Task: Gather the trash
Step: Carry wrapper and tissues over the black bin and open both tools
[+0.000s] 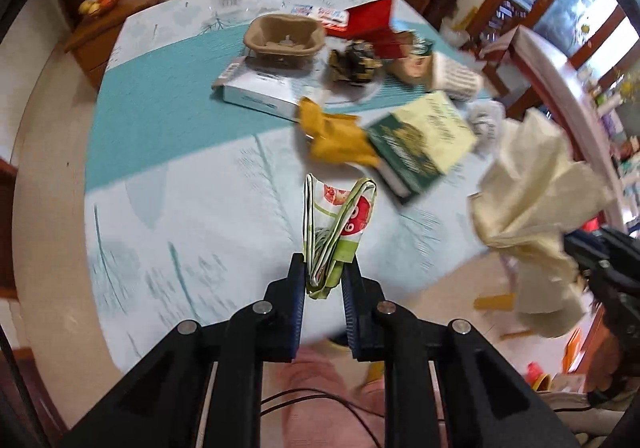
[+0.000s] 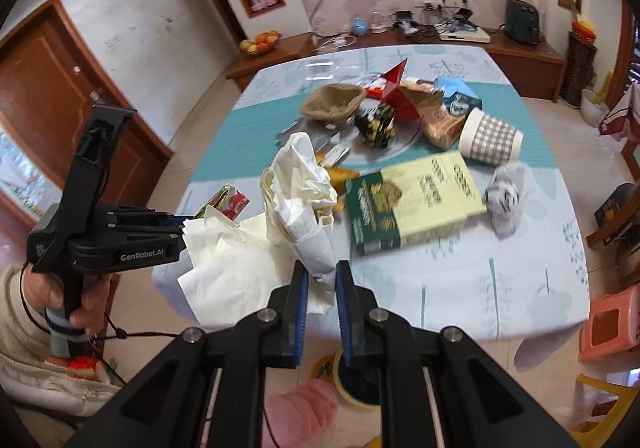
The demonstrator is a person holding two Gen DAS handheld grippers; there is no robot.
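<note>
My left gripper [image 1: 323, 262] is shut on a folded snack wrapper [image 1: 338, 220] printed in green, white and red, held above the near part of the table [image 1: 200, 208]. In the right wrist view that gripper [image 2: 182, 226] comes in from the left with the wrapper [image 2: 228, 202] in its tips. My right gripper [image 2: 321, 268] is shut on a crumpled bunch of cream and white tissue paper [image 2: 304, 188]. The same tissue paper [image 1: 532, 208] hangs at the right of the left wrist view. Both loads are off the tablecloth.
Further back on the table lie a green and yellow box [image 2: 412, 202], a yellow wrapper [image 1: 336, 132], a checked paper cup [image 2: 490, 136], a brown pulp tray [image 2: 334, 102], a red carton [image 2: 396, 88], a white flat box [image 1: 260, 88] and a crumpled plastic bag [image 2: 506, 196]. An orange stool [image 2: 612, 322] stands right.
</note>
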